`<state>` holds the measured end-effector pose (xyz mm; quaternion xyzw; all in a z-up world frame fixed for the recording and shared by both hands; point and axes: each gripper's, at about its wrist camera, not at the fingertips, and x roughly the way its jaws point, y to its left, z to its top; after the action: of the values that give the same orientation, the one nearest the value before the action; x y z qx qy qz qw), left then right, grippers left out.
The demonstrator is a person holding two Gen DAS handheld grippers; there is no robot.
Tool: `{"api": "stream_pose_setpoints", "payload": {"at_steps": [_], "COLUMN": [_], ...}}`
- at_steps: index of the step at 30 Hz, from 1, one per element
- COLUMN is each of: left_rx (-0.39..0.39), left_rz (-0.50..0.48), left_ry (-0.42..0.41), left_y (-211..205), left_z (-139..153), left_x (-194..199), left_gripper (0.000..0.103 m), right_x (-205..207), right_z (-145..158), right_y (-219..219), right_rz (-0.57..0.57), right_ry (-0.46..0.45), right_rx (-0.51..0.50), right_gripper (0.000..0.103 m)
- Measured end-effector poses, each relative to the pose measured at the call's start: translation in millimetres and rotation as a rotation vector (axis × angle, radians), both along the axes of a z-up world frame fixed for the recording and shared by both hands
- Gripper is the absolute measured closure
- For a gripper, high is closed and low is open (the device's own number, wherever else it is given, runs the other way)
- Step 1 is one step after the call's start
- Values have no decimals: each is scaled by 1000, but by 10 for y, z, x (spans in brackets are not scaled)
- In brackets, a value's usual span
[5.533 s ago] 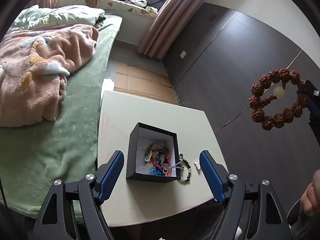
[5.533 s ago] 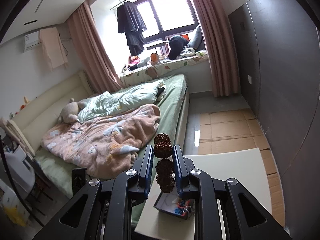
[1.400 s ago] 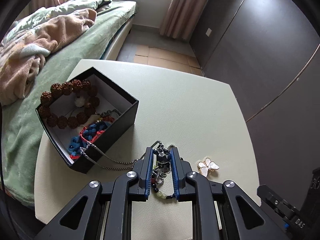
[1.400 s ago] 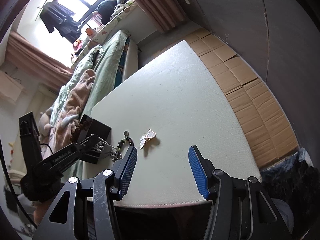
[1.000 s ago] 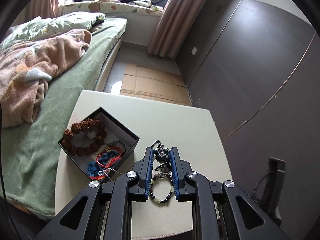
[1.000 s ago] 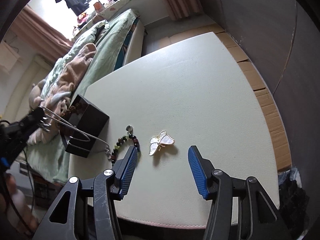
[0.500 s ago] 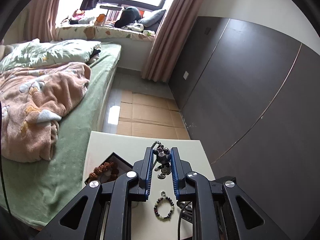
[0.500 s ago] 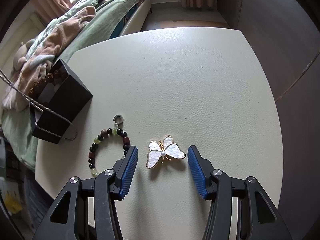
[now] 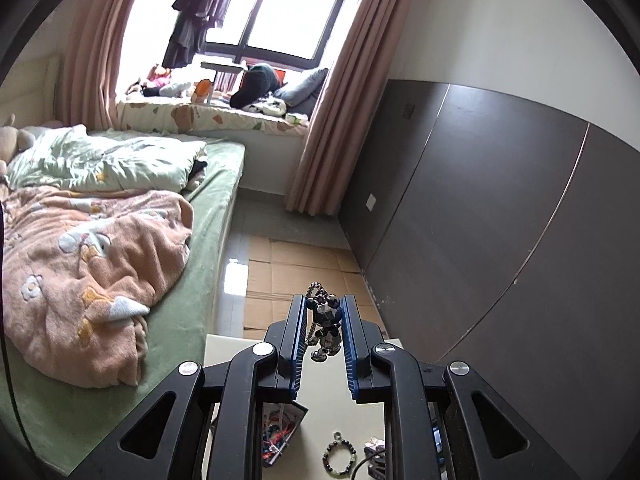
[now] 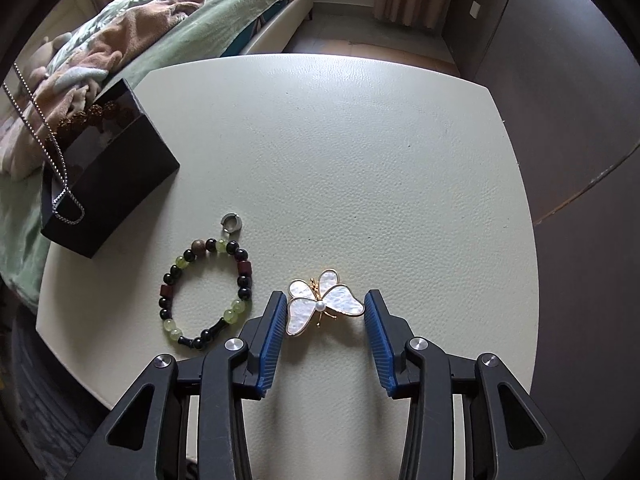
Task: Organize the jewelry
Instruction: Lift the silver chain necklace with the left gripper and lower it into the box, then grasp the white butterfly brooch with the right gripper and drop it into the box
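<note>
right claw (image 10: 325, 312) closing in, pads either side of butterfly brooch (image 10: 323, 307) on tabletop (image 10: 360, 152), not yet pinching | beaded bracelet (image 10: 206, 292) just left | black box (image 10: 108, 176) beyond | left claw (image 9: 323, 322) clamped on figure pendant (image 9: 326, 326), ball chain (image 10: 44, 136) dangling to box

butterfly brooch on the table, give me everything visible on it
The butterfly brooch lies flat on the cream leather-look table: four pearly white wings rimmed in gold, thin gold body and antennae, a small pearl at the centre. It sits between the blue pads of the right claw, whose jaws have just been closing; neither pad clearly presses it yet. A beaded bracelet lies beside it, apart.
</note>
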<state>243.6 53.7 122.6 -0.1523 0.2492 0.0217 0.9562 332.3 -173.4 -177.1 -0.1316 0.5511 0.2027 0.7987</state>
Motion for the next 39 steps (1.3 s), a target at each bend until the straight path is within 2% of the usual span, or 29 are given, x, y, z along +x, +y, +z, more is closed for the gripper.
{"api": "stream_pose_setpoints", "payload": {"at_steps": [7,19,28,33,35,36,38,39], "left_rx": [26,17,-35,-118,-128,-130,-150,-166], "left_rz": [6,30,-28,-55,-49,-34,17,34], "left_ry": [-27,2,121,239,288,311,344,361], "left_y": [80,196,121,153,181,215,330,394], "left_z": [152,-7,-557,-1041,-1232,-1329,-1508,-1592], "left_x": [15,50,124,231,248,243,211,194], "left_gripper": [85,85,85,84,84,81,64,46], "right_x": [-106,-291,-442,-435,-429,-425,-408,-394], "right_z": [273,862,1230,1280,1265,1254,1221,1199], "right_y": [-50,124,324,427,472,497,555,591], "right_rz": [-10,22,62,58,56,55,53,52], "right_ry": [-39,-115,-165,-166,-157,-153,-141,-133], "right_rx": [85,229,313,345,362,369,379,382], "right_gripper": [62,62,62,62,62,62,62,62]}}
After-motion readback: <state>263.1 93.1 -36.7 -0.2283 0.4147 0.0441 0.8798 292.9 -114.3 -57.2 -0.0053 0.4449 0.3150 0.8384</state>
